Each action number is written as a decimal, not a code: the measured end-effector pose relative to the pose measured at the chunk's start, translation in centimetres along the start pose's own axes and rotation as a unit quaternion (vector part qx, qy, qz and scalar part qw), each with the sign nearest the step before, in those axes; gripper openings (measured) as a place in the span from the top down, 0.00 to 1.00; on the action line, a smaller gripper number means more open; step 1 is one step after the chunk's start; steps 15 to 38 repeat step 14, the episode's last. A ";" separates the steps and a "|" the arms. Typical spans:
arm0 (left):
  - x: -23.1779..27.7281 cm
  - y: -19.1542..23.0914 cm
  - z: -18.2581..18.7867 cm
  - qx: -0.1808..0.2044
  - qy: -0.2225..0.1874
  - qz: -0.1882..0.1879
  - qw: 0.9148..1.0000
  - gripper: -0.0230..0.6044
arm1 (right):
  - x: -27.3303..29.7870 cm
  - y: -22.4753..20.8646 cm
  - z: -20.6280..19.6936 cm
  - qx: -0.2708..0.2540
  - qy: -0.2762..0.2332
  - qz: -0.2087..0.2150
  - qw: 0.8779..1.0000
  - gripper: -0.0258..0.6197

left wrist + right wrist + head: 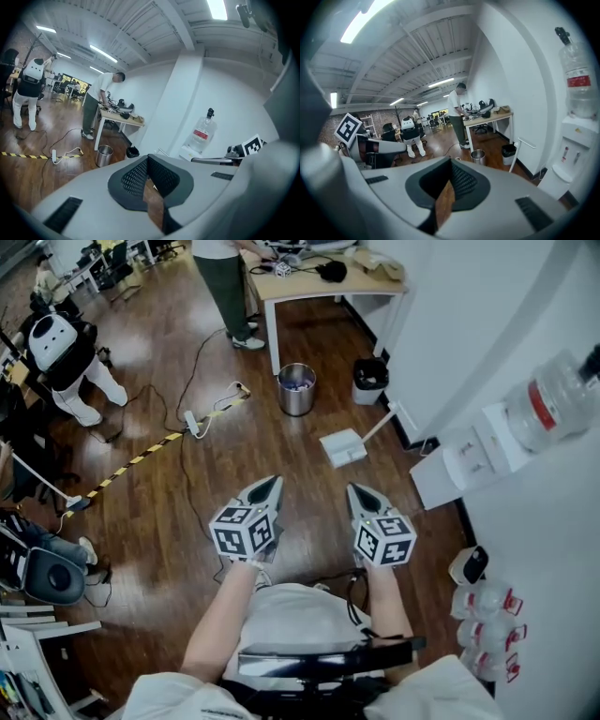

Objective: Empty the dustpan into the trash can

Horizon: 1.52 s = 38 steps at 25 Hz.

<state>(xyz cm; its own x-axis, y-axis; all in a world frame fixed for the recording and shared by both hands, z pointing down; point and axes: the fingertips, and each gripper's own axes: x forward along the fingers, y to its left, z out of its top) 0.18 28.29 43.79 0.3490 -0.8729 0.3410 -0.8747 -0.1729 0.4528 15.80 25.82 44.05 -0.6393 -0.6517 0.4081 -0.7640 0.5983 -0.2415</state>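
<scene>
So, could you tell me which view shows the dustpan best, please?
The head view: the white dustpan lies whole on the floor, pan and handle clear. The right gripper view shows only its handle, far off; the left gripper view just a faint white sliver.

Dustpan (341,447) on the floor (234,456) by the wall (469,324), trash can (296,390) and bin (370,381) beyond it, before the table (319,284)

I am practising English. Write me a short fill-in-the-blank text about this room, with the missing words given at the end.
1. The white dustpan lies on the wooden ____.
2. To the right of the silver trash can in the head view stands a smaller bin whose colour is ____.
3. The left gripper and the right gripper are both shut and hold ____.

Missing words: floor; black; nothing.
</scene>
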 end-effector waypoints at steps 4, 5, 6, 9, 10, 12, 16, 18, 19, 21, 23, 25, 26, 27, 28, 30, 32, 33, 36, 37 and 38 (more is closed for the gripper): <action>0.0 1.1 0.9 -0.001 -0.001 -0.013 1.000 0.97 | 0.4 0.8 0.5 -0.003 0.000 -0.014 1.000 0.96; 0.0 1.4 1.0 -0.002 -0.001 -0.015 1.000 0.97 | 0.6 1.0 0.5 -0.003 0.001 -0.018 1.000 0.96; 0.0 1.7 1.0 -0.004 0.000 -0.018 1.000 0.97 | 0.7 1.3 0.4 -0.003 0.002 -0.021 1.000 0.96; -0.2 2.5 1.1 -0.005 0.001 -0.027 1.000 0.97 | 1.2 2.1 0.2 -0.005 0.004 -0.028 1.000 0.96; -0.2 2.8 1.3 -0.005 0.002 -0.029 1.000 0.97 | 1.5 2.3 0.3 -0.006 0.004 -0.029 1.000 0.96; -0.1 3.4 1.7 -0.005 0.003 -0.031 0.999 0.97 | 2.2 2.6 0.4 -0.007 0.005 -0.031 0.999 0.96; 0.0 4.1 2.1 -0.006 0.005 -0.033 0.999 0.97 | 2.8 2.9 0.6 -0.008 0.006 -0.032 0.999 0.96; 0.0 4.1 2.1 -0.006 0.005 -0.033 0.999 0.97 | 2.8 2.9 0.6 -0.008 0.006 -0.032 0.999 0.96; 0.0 4.1 2.1 -0.006 0.005 -0.033 0.999 0.97 | 2.8 2.9 0.6 -0.008 0.006 -0.032 0.999 0.96; 0.0 4.1 2.1 -0.006 0.005 -0.033 0.999 0.97 | 2.8 2.9 0.6 -0.008 0.006 -0.032 0.999 0.96; 0.0 4.1 2.1 -0.006 0.005 -0.033 0.999 0.97 | 2.8 2.9 0.6 -0.008 0.006 -0.032 0.999 0.96; 0.0 4.1 2.1 -0.006 0.005 -0.033 0.999 0.97 | 2.8 2.9 0.6 -0.008 0.006 -0.032 0.999 0.96; 0.0 4.1 2.1 -0.006 0.005 -0.033 0.999 0.97 | 2.8 2.9 0.6 -0.008 0.006 -0.032 0.999 0.96; 0.0 4.1 2.1 -0.006 0.005 -0.033 0.999 0.97 | 2.8 2.9 0.6 -0.008 0.006 -0.032 0.999 0.96; 0.0 4.1 2.1 -0.006 0.005 -0.033 0.999 0.97 | 2.8 2.9 0.6 -0.008 0.006 -0.032 0.999 0.96; 0.0 4.1 2.1 -0.006 0.005 -0.033 0.999 0.97 | 2.8 2.9 0.6 -0.008 0.006 -0.032 0.999 0.96; 0.0 4.1 2.1 -0.006 0.005 -0.033 0.999 0.97 | 2.8 2.9 0.6 -0.008 0.006 -0.032 0.999 0.96; 0.0 4.1 2.1 -0.006 0.005 -0.033 0.999 0.97 | 2.8 2.9 0.6 -0.008 0.006 -0.032 0.999 0.96; 0.0 4.1 2.1 -0.006 0.005 -0.033 0.999 0.97 | 2.8 2.9 0.6 -0.008 0.006 -0.032 0.999 0.96; 0.0 4.1 2.1 -0.006 0.005 -0.033 0.999 0.97 | 2.8 2.9 0.6 -0.008 0.006 -0.032 0.999 0.96; 0.0 4.1 2.1 -0.006 0.005 -0.033 0.999 0.97 | 2.8 2.9 0.6 -0.008 0.006 -0.032 0.999 0.96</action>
